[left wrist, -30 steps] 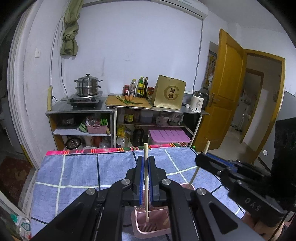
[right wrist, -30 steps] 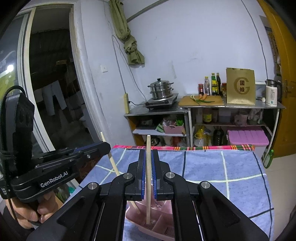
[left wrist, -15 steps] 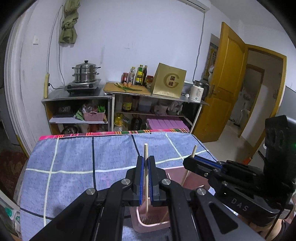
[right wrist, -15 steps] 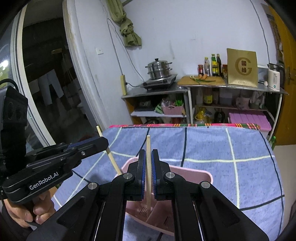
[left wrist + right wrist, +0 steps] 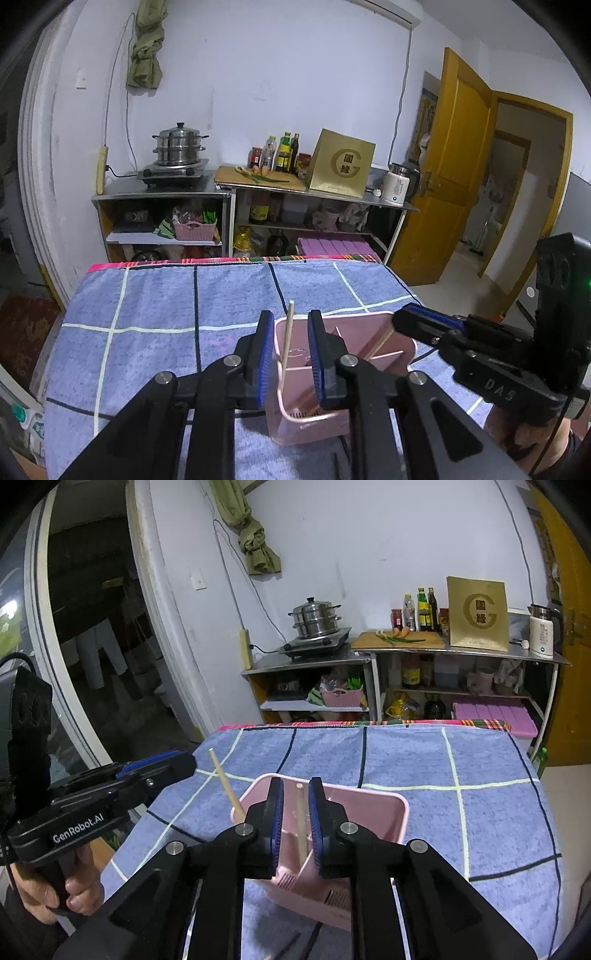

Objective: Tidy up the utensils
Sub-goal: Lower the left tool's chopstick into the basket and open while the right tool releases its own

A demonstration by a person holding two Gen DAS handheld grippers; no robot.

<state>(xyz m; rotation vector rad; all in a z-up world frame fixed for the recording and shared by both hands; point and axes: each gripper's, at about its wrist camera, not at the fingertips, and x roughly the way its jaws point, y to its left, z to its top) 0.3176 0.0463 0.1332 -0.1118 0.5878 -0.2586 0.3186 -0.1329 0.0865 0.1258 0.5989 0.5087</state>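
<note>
A pink utensil holder (image 5: 402, 347) (image 5: 369, 799) stands on the blue checked cloth. My left gripper (image 5: 290, 325) hangs over its left compartment. Its jaws are opening, and a wooden chopstick (image 5: 286, 343) stands loose between the pads with its lower end inside the holder. My right gripper (image 5: 296, 794) is over the holder too, its jaws also opening around a second chopstick (image 5: 301, 819) that the pads do not press. Each gripper shows in the other's view: the right gripper (image 5: 400, 319) at the right, the left gripper (image 5: 184, 764) at the left beside its chopstick (image 5: 225, 782).
The blue checked cloth (image 5: 155, 295) covers the table up to a striped far edge. Behind stand metal shelves with a steamer pot (image 5: 179, 147), bottles, a gold box (image 5: 341, 164) and a kettle. A yellow door (image 5: 454, 155) is open at the right. A hand (image 5: 70, 890) holds the left gripper's handle.
Both grippers have sunk toward the pink holder with their chopsticks. The jaws, shut on the chopsticks before, have parted, and the chopsticks now stand loose in the holder.
</note>
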